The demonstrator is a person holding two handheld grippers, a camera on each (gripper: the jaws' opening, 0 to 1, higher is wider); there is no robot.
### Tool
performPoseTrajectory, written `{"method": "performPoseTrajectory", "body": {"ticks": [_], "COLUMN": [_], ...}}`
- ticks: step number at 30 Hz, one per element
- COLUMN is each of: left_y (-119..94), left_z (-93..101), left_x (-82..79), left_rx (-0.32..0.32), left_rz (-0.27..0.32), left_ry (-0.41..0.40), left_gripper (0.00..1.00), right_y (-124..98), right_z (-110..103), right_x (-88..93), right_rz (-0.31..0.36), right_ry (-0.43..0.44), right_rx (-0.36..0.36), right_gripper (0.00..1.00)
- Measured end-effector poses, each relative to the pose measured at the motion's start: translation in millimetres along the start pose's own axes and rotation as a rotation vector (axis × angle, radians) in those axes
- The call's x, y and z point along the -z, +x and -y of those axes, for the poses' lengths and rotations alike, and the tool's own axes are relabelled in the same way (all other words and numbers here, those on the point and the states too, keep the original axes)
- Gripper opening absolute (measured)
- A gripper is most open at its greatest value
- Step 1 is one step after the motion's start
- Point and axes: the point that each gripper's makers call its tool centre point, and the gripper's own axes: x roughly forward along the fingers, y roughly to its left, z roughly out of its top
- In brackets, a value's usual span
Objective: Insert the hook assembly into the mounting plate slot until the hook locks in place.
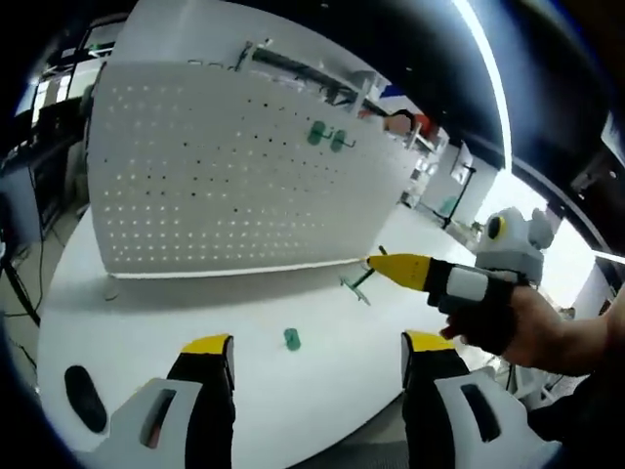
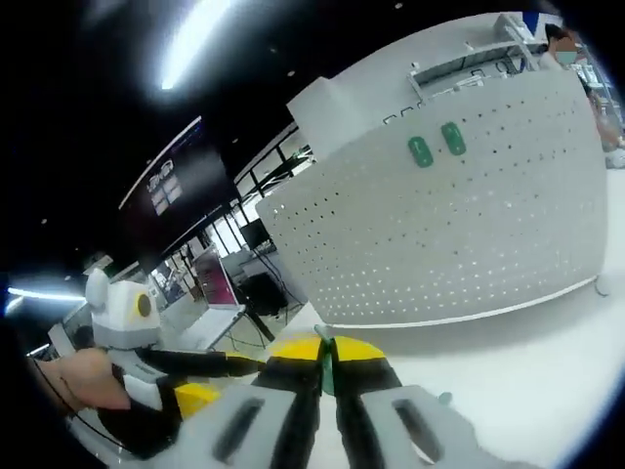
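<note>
While the right tool [image 2: 327, 363] pinches a hook [image 1: 359, 283], left tool [image 1: 317, 354] gapes.

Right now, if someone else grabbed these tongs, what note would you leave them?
Left tongs: open, empty, over the white table.
Right tongs: shut on a green plastic hook with a metal rod, near the white perforated board's foot.
Two green hooks already hang high on that board; a small green piece lies on the table.
Left: push the held hook into the board until it locks.
</note>
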Motion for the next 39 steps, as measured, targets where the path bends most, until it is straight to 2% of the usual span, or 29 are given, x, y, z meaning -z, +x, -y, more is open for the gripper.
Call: {"method": "performPoseTrajectory", "body": {"ticks": [3,11,16,18,20,23,28,35,39], "left_y": [1,-1,-5,-6,-7,-9,-8,-8,-9], "left_z": [6.0,16.6,22.1,25.4,30.4,34.6,38.7,47.7,53.2], "left_x": [-1.7,-7.1,-6.4,-8.1,-10.1,-15.3,-20.4,-19.4,-20.8], "left_rx": [0.013,0.062,0.082,0.093,0.105,0.107,0.128,0.162,0.192], "left_rz": [0.004,0.039,0.049,0.059,0.06,0.077,0.096,0.096,0.112], "left_ry": [-0.018,-0.119,-0.158,-0.177,-0.215,-0.2,-0.214,-0.226,-0.248], "left_gripper": [0.62,0.48,0.37,0.35,0.36,0.32,0.19,0.13,0.06], "right_y": [-2,-10,-14,-13,-16,-20,-25,-30,-32], "right_z": [-12,-37,-47,-48,-48,-53,-56,-60,-62], "right_x": [-0.6,0.7,-3.6,-2.9,-7.5,-9.9,-14.4,-14.5,-15.0], "right_rz": [0.024,0.065,0.101,0.1,0.132,0.138,0.167,0.196,0.215], "right_ry": [0.04,0.049,0.03,0.037,0.047,0.043,0.036,0.037,0.027], "right_rx": [-0.021,-0.047,-0.061,-0.064,-0.057,-0.066,-0.063,-0.052,-0.042], "right_gripper": [0.0,0.0,0.0,0.0,0.0,0.0,0.0,0.0,0.0]}}
